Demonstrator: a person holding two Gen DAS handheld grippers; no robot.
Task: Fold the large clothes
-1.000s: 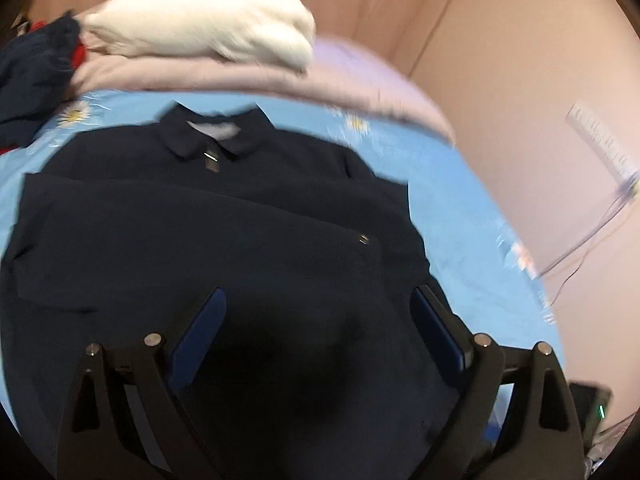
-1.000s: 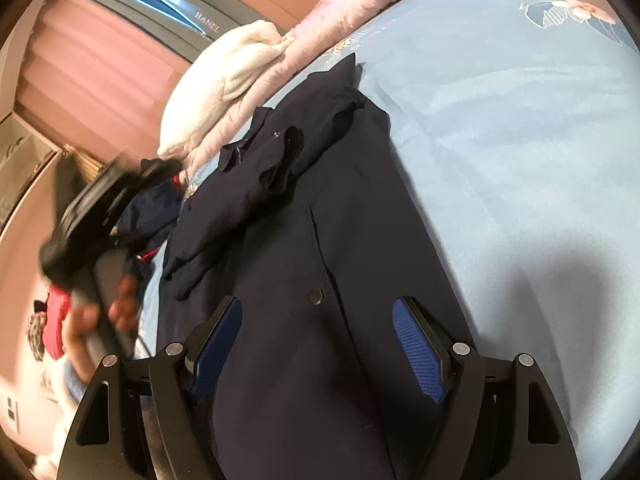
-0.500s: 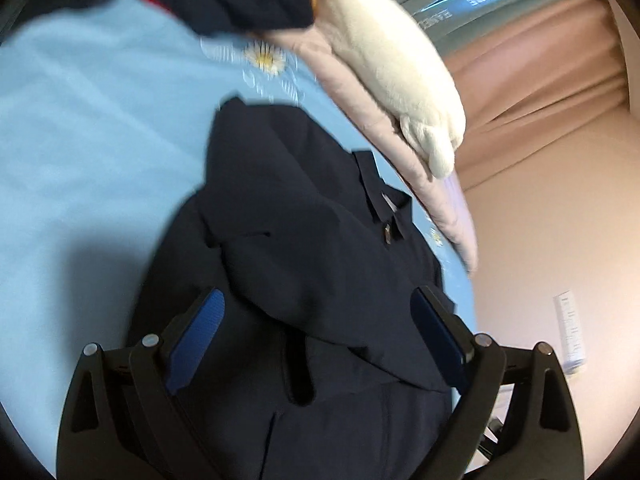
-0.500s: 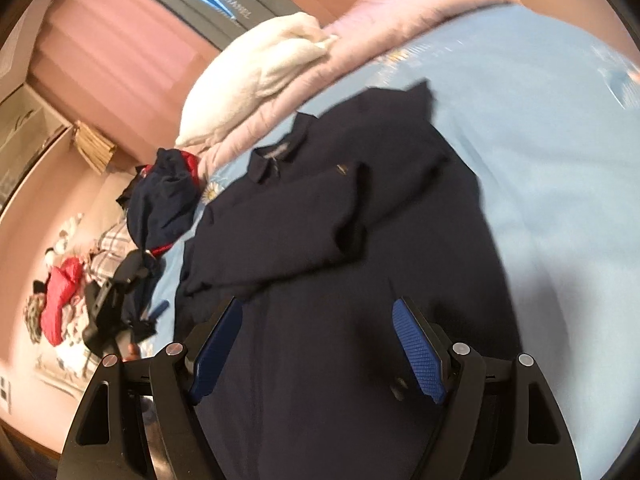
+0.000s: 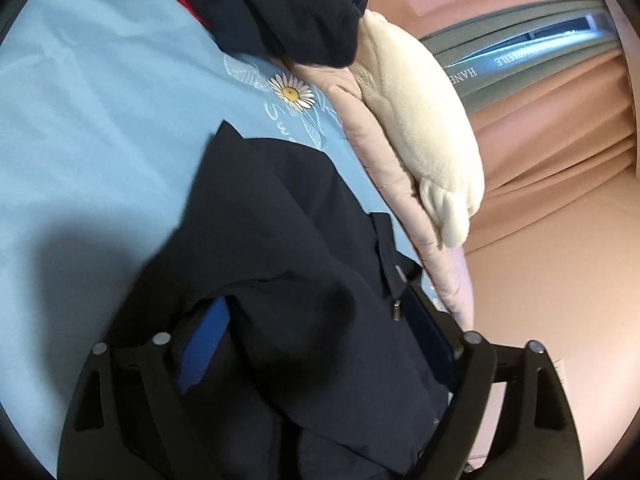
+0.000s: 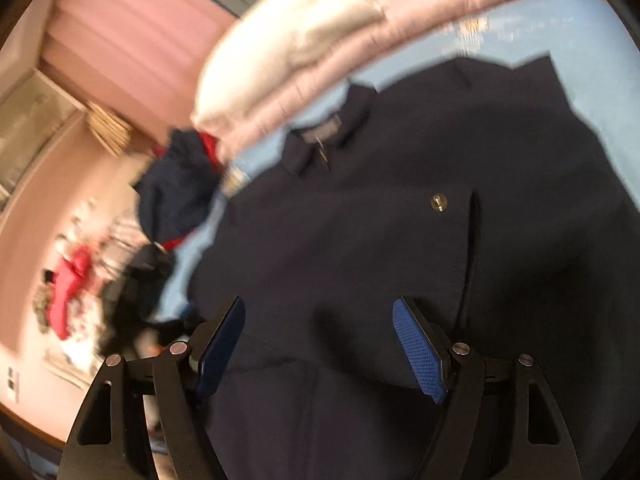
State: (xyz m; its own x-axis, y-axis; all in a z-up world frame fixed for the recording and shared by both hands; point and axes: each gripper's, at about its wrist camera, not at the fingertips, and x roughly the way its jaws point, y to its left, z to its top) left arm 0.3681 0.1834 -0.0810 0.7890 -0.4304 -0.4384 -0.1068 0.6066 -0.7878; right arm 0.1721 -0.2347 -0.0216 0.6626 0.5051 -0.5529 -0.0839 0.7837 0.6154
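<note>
I am seeing the dark navy collared jacket lying spread on the light blue daisy-print bedsheet, bunching up between the spread fingers of my left hand-held gripper. My right hand-held gripper is hovering released over the jacket's front. A cream plush pillow and pink quilt are lying beside the collar.

I see a bed with a light-blue daisy-print sheet. A pink quilt and cream pillow lie along its far edge. Pink pleated curtains hang beneath a grey rail. The walls are pink.
</note>
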